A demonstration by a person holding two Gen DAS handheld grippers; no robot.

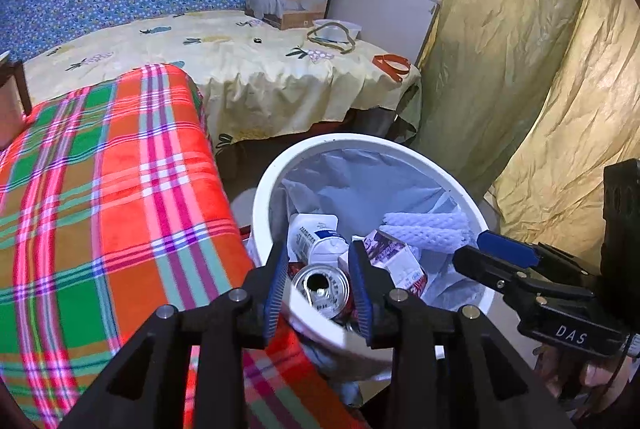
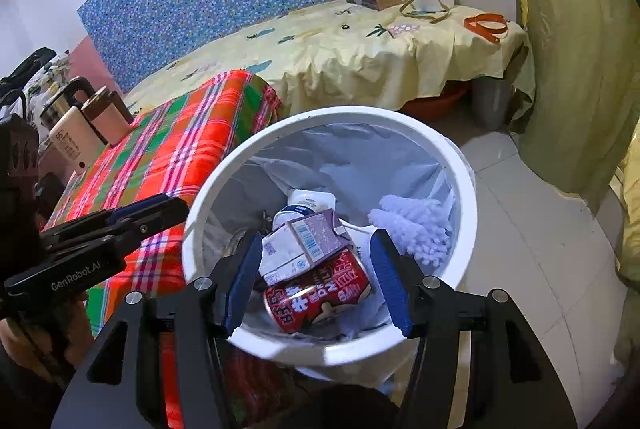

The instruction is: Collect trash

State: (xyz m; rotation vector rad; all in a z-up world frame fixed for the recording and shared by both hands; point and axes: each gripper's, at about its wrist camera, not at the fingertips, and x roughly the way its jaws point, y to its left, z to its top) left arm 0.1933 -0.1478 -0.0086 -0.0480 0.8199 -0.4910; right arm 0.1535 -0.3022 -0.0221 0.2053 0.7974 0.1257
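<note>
A white bin (image 1: 264, 189) (image 2: 468, 165) with a pale liner stands on the floor beside the plaid table. Inside lie a red drink can (image 2: 316, 297), seen end-on (image 1: 322, 289) in the left wrist view, a milk carton (image 2: 308, 241) (image 1: 396, 257), a white cup (image 1: 316, 233) and a white foam net (image 2: 412, 225). My left gripper (image 1: 318, 247) (image 2: 168, 207) hangs over the bin's near left rim, jaws apart and empty; the can lies below them. My right gripper (image 2: 317, 237) (image 1: 476, 245) is open over the bin's near side, holding nothing.
A table under a plaid cloth (image 1: 100, 189) stands left of the bin, with a kettle (image 2: 64, 101) and flask at its far end. Behind is a bed with a yellow sheet (image 1: 240, 69), a box and an orange strap (image 2: 484, 23). A yellow curtain (image 1: 520, 69) hangs to the right.
</note>
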